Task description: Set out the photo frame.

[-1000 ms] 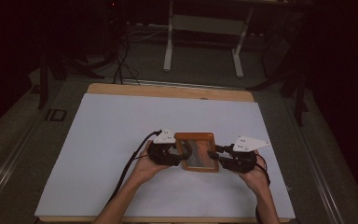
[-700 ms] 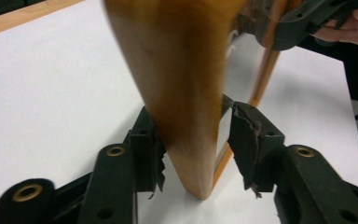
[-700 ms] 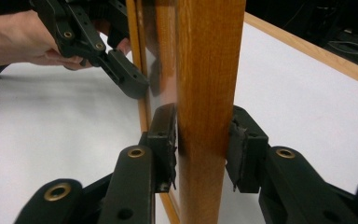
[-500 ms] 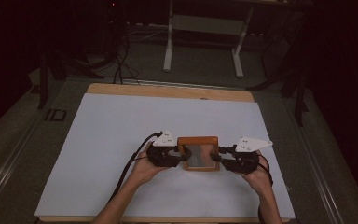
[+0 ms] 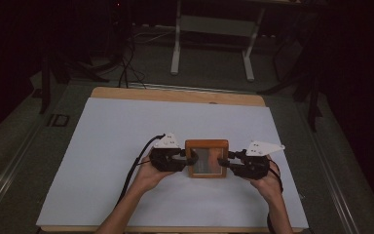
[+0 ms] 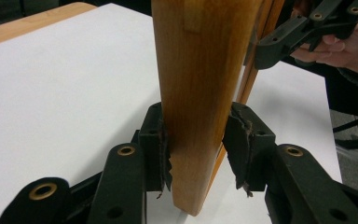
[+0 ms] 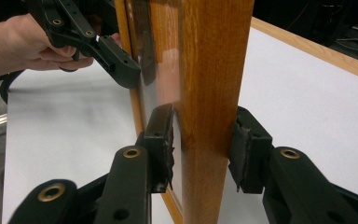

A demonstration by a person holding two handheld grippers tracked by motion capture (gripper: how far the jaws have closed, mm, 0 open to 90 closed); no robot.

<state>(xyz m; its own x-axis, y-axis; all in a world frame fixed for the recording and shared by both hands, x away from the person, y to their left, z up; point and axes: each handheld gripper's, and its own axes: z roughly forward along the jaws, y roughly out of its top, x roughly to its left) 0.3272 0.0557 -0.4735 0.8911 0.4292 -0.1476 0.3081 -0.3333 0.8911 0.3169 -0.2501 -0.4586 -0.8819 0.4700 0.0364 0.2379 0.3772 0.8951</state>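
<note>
A wooden picture frame (image 5: 207,158) with a glass pane is held over the white table top (image 5: 126,126), its glass facing up. My left gripper (image 5: 191,158) grips the frame's left edge. Its jaws have just been closing, and both pads press on the wood (image 6: 200,93). My right gripper (image 5: 224,163) is shut on the opposite edge (image 7: 209,70), one pad on the glass side and one on the back; its jaws have eased slightly wider. Each gripper view also shows the other gripper across the frame: the right one (image 6: 279,46) and the left one (image 7: 121,70).
The white sheet covers a wooden table whose bare far edge (image 5: 175,95) shows. Behind it, a metal stand (image 5: 212,48) and cables (image 5: 126,63) sit on the dark floor. Cables trail from both grippers toward the person.
The frame looks shorter from above than a second ago, so it has tipped flatter. The left jaws have closed onto its edge. Both hands have stayed almost in place.
</note>
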